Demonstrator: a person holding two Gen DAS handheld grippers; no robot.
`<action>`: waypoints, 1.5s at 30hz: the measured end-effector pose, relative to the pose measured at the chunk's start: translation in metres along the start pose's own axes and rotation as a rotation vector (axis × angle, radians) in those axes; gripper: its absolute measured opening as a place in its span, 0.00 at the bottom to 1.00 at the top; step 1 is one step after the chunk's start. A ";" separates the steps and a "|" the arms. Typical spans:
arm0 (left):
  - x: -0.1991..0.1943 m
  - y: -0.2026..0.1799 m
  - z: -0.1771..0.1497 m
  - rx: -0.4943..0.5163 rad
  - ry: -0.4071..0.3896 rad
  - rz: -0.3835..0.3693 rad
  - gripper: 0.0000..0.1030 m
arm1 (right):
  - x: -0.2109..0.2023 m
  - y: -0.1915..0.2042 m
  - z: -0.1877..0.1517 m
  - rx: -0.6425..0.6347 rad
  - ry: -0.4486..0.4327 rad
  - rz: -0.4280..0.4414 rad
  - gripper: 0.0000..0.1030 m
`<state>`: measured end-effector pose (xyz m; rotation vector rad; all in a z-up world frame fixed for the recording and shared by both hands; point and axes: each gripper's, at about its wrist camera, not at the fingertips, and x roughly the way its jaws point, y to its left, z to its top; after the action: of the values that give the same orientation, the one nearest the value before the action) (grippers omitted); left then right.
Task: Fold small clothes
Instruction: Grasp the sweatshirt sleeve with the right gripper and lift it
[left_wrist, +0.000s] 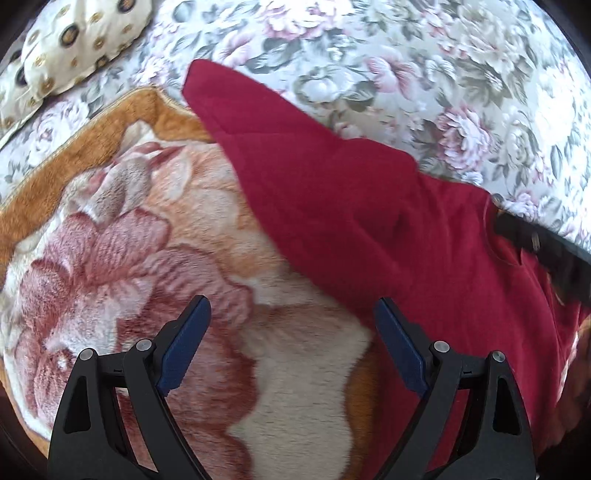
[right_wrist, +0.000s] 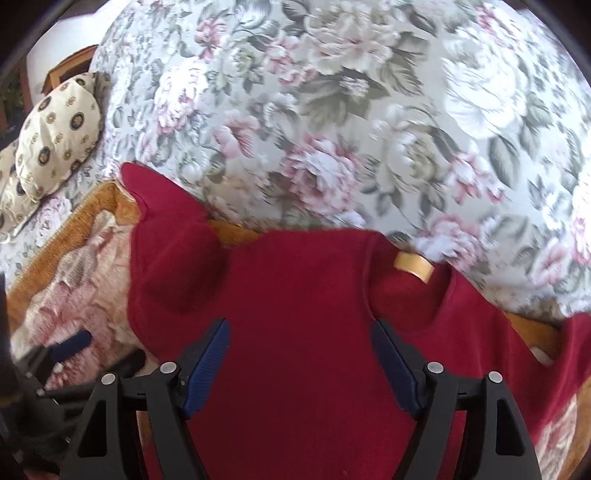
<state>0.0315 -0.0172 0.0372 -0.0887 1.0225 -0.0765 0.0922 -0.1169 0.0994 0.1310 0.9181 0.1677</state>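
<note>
We see the left gripper (left_wrist: 291, 306) with its blue-padded jaws spread wide and nothing between them; under the gap lies only the plush blanket (left_wrist: 122, 236), pink flowers on cream with an orange border. Its right finger (left_wrist: 400, 347) hangs just over the near edge of the red shirt (left_wrist: 351, 206), but we cannot tell whether it touches the cloth. The right gripper (right_wrist: 299, 328) is also wide apart and grips nothing; its jaws frame the chest of the shirt (right_wrist: 295, 295), and we cannot tell whether the tips rest on the fabric or hover above it. The shirt lies spread, front up, across the blanket (right_wrist: 74, 266), with the collar toward the floral sofa back (right_wrist: 332, 110). A tan label (right_wrist: 413, 266) shows inside the neck opening. One short sleeve (right_wrist: 162, 221) points up and to the left, its tip reaching over the blanket's orange border onto the floral cover. In the right wrist view, the left gripper (right_wrist: 92, 347) appears blurred at the lower left, over the blanket just beside the shirt's side edge. In the left wrist view, a dark blurred piece of the right gripper (left_wrist: 535, 251) crosses the shirt near the collar. A cream cushion (left_wrist: 62, 48) with dark round medallions sits at the far left on the floral cover (left_wrist: 406, 74), well apart from the shirt.
</note>
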 end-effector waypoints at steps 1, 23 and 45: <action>0.000 0.005 0.000 -0.008 -0.002 0.008 0.88 | 0.008 0.010 0.013 -0.019 0.002 0.030 0.67; -0.007 0.091 0.003 -0.237 -0.013 0.080 0.88 | 0.161 0.241 0.162 -0.626 -0.211 -0.004 0.75; -0.021 0.087 0.006 -0.262 -0.088 0.118 0.88 | -0.078 0.075 0.112 -0.384 -0.351 0.325 0.03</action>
<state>0.0278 0.0714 0.0488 -0.2673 0.9435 0.1680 0.1284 -0.0641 0.2415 -0.0486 0.4976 0.5997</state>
